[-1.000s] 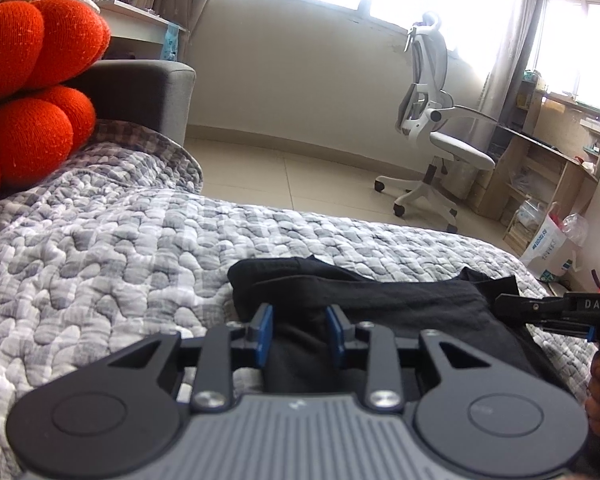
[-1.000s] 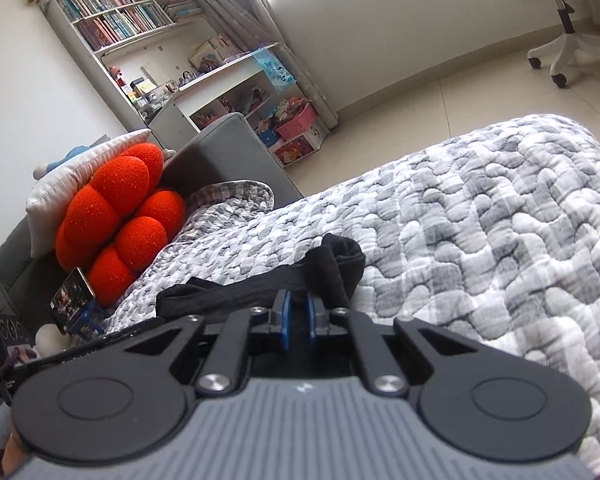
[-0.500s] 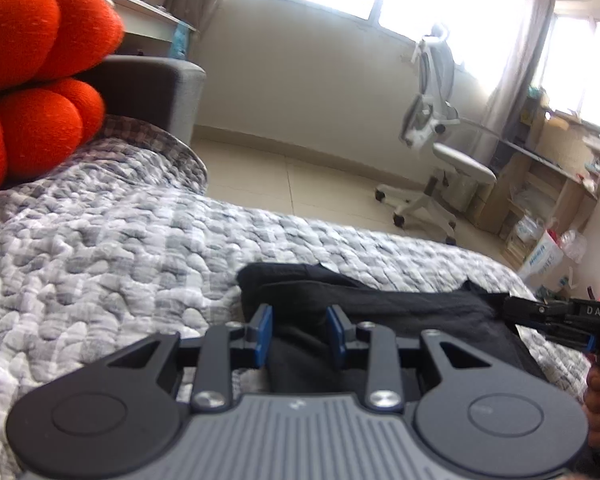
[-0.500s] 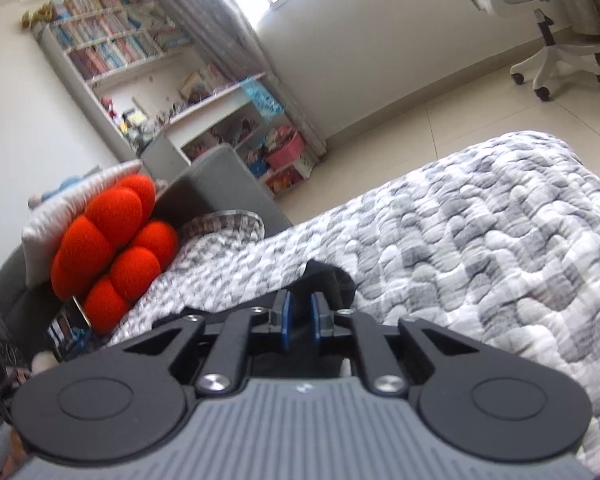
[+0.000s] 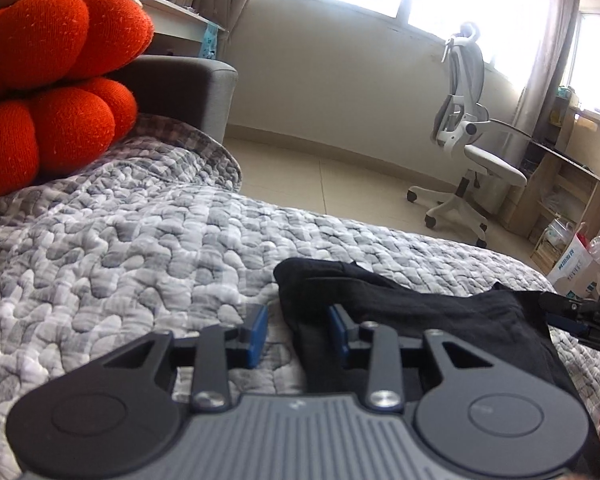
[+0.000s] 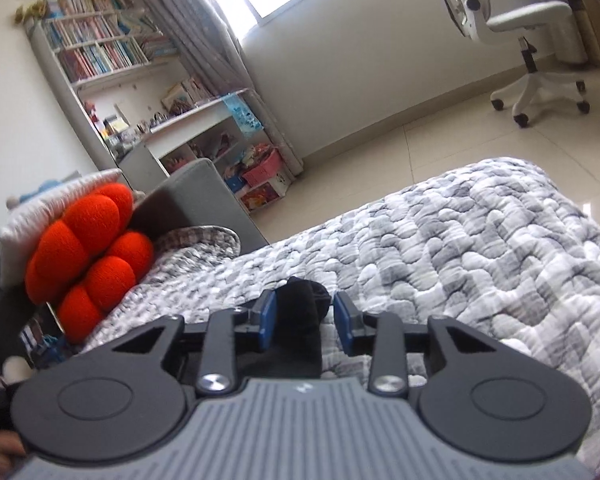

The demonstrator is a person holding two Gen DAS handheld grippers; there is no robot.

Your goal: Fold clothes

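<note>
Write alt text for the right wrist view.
Open tongs straddle the bunched end of a black garment lying on a grey quilted bed. Behind are an orange cushion, a bookshelf and a white office chair.

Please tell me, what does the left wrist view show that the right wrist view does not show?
Only the left wrist view shows the wooden desk, the white bag beside it, and the right tongs entering from the side. Only the right wrist view shows the bookshelf and a pink basket. Both show the black garment on the grey quilt, the orange cushion, the white office chair, and open tongs: left tongs at the garment's edge.
</note>
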